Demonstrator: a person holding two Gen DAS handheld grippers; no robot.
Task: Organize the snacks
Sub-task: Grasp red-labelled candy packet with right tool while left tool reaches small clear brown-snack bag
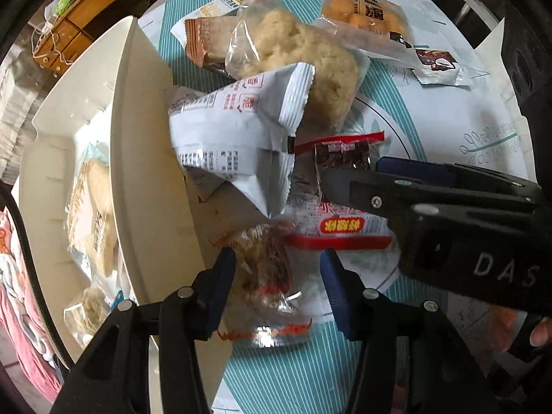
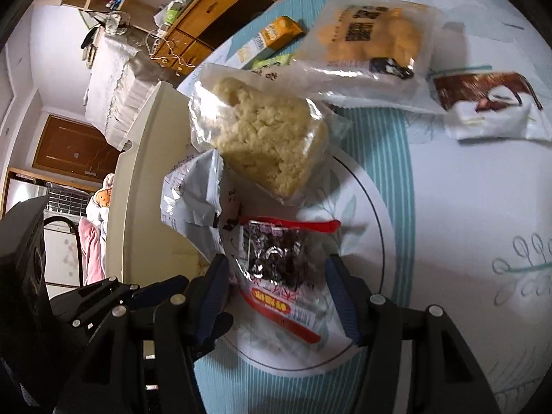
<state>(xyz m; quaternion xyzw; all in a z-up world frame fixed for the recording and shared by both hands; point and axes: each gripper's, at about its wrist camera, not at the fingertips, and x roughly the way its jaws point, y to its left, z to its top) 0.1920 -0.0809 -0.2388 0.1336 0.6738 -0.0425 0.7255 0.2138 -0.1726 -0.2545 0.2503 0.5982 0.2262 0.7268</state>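
Lower centre of frame, the left gripper (image 1: 277, 286) straddles a clear crinkly packet of brown snack (image 1: 265, 276) on the counter (image 1: 465, 110), jaws narrow, not yet pinching. Light, slippery, crushable; best pinched mid-body. The right gripper (image 2: 276, 293) brackets a red-edged dark snack packet (image 2: 279, 265), half-open.

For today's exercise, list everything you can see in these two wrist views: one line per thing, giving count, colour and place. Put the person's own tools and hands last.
Storage box: one, cream, left of the snack pile, with packets inside.
Puffed rice cake packet: one, clear wrap, pale yellow, middle of pile.
White printed packet: one, white-grey, leaning on the box wall.
Red-edged dark snack packet: one, between the right gripper's fingers.
Clear brown snack packet: one, between the left gripper's fingers.
Orange puffs packet: one, far side.
Brown-white packet: one, far right.
Tablecloth: one, white and teal.
Wooden cabinet: one, brown, background.
Left gripper: black, blue pads.
Right gripper: black, blue pads.
Hand: partly visible, lower right.
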